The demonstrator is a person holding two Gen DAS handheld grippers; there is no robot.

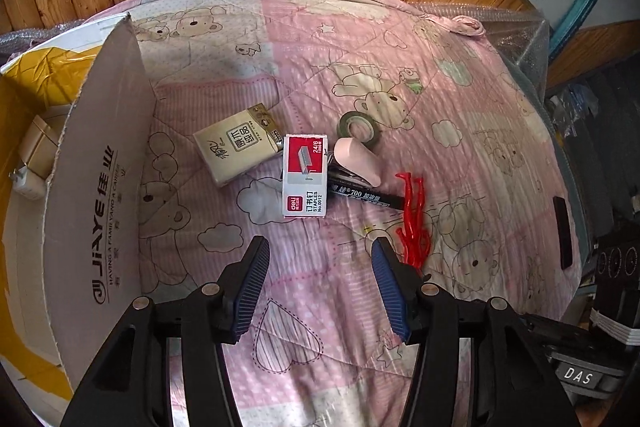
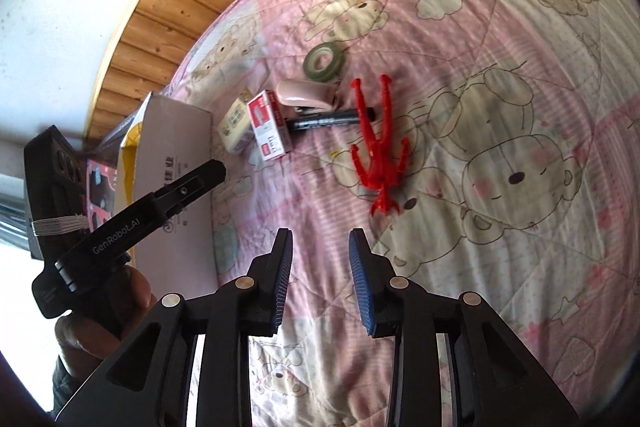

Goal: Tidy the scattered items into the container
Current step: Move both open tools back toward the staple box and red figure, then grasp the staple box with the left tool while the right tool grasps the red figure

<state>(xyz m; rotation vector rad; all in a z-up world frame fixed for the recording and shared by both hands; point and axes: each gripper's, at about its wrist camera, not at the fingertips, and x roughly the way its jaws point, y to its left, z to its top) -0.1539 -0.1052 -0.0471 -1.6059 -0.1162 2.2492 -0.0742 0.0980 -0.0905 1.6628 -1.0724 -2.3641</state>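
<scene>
Both of my hand-held grippers hover over the bed with nothing in them: the left hand-held gripper point(image 1: 318, 259) has its jaws wide apart, the right hand-held gripper point(image 2: 320, 247) a moderate gap. Just ahead of the right lies the red plastic figure point(image 2: 378, 151), its long axis pointing away from me, so I judge the right nearer. Beyond sit the staple box point(image 1: 305, 175), marker point(image 1: 362, 193), stapler point(image 1: 356, 161), tissue pack point(image 1: 238, 145) and tape roll point(image 1: 359, 126). The cardboard box point(image 1: 94, 187) stands left.

My left gripper point(image 1: 318, 255) and right gripper point(image 2: 319, 251): black frames, ribbed blue pads point(image 1: 252, 291), silver screws, "GenRobot.AI" lettering.
</scene>
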